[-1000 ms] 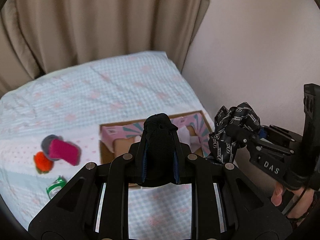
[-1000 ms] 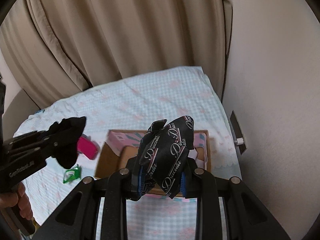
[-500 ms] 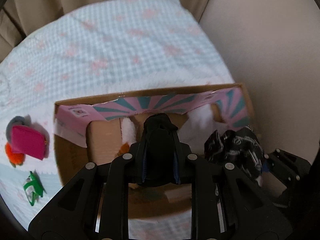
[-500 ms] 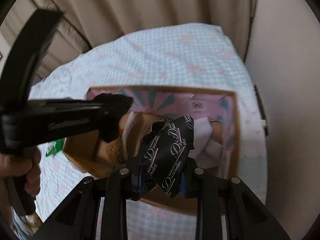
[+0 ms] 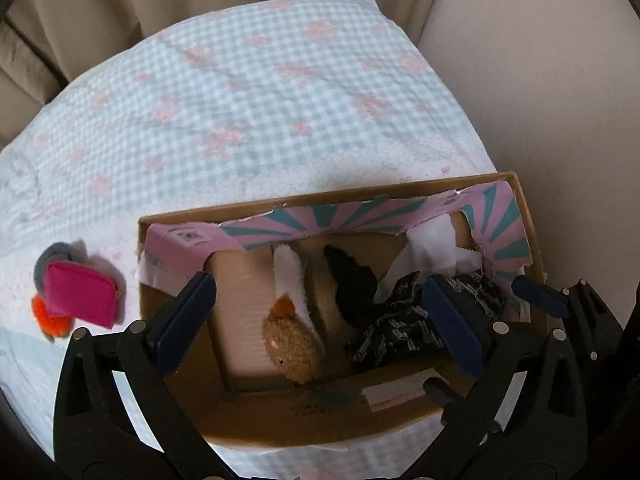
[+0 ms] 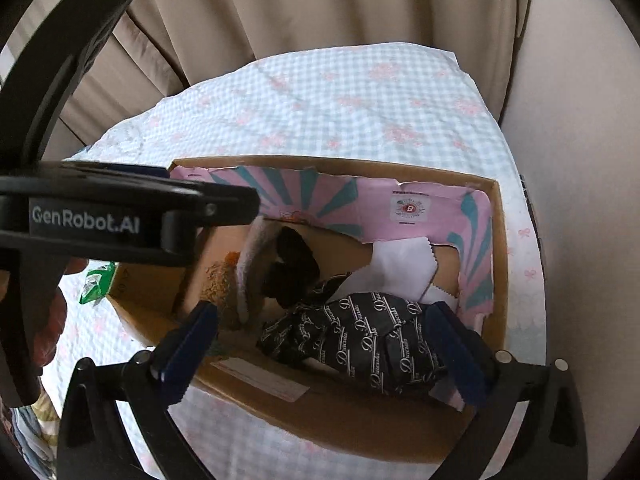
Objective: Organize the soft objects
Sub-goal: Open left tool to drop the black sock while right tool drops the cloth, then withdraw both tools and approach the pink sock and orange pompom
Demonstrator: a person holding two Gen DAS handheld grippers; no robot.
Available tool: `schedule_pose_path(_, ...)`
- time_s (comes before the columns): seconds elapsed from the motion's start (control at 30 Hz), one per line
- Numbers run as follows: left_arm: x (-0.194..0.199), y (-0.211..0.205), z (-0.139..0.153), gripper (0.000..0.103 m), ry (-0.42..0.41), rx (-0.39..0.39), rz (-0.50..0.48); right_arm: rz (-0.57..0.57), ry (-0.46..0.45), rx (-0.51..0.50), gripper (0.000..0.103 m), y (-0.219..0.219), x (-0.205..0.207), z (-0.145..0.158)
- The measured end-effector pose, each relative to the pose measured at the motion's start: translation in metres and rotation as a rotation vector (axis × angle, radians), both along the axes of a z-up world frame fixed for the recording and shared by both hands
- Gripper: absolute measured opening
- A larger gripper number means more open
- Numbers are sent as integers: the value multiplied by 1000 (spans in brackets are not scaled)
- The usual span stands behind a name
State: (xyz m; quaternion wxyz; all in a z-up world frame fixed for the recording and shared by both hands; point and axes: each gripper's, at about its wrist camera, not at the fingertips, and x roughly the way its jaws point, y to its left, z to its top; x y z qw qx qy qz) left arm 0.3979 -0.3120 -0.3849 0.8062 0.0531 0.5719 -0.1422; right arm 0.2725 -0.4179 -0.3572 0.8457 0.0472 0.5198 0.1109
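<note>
While both grippers hang over the open cardboard box (image 5: pixel 532 236) on the checked bedspread (image 5: pixel 256 92), their jaws are opening wide and nothing is pressed between the pads. In the left wrist view, the left gripper (image 5: pixel 320 324) straddles the box's near left half, with a brown plush toy (image 5: pixel 290 346) and a white fuzzy piece (image 5: pixel 290 276) lying between its spread fingers but untouched. A plain black soft item (image 5: pixel 352 284) lies in the middle of the box, and the black printed cloth (image 6: pixel 360 340) sits just right of it on the box floor, between the right gripper (image 6: pixel 322 340) fingers yet free of them. A white cloth (image 6: pixel 404 268) lies behind the printed one, under the torn pink and teal lining (image 6: pixel 320 200). Outside the box, to the left on the bedspread, a magenta pouch (image 5: pixel 80 298) rests over a grey item (image 5: pixel 54 254) and an orange one (image 5: pixel 50 318); a green wrapper (image 6: pixel 96 280) shows in the right wrist view. There the left gripper's black body crosses the left side and hides the box's far left corner and part of the plush toy. A hand (image 6: pixel 48 324) is partly seen behind it. Beige curtains (image 6: pixel 320 8) hang beyond the bed; the orange item is too covered to identify
</note>
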Motion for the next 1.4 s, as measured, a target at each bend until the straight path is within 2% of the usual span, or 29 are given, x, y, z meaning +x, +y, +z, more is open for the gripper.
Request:
schedule_pose_path(0.23,-12,6,22,103,-27,-23,12,-11,-37,-8,103,5,-6,20)
schedule_pose_path(0.53,-44,19,81,103,-116,-64,14,-70,-69,-22,103,8,-22,67)
schedule_pose_path(0.73,-80,38,135,103,-197,-97,23,-128,-128,-44,103,18,-50,123)
schedule_pose_path(1.07,-178,100,236,103,-377,-158,94,-198,-217,-109,103,57,-109,219)
schedule_pose_path(1.23,-218,139,271,103,-457,-163,148,-202,-308,-132,103,85,-139,265)
schedule_pose_path(1.4,-254,179,300,103,-557,-135,187,-215,-391,-102,103,113,-165,300)
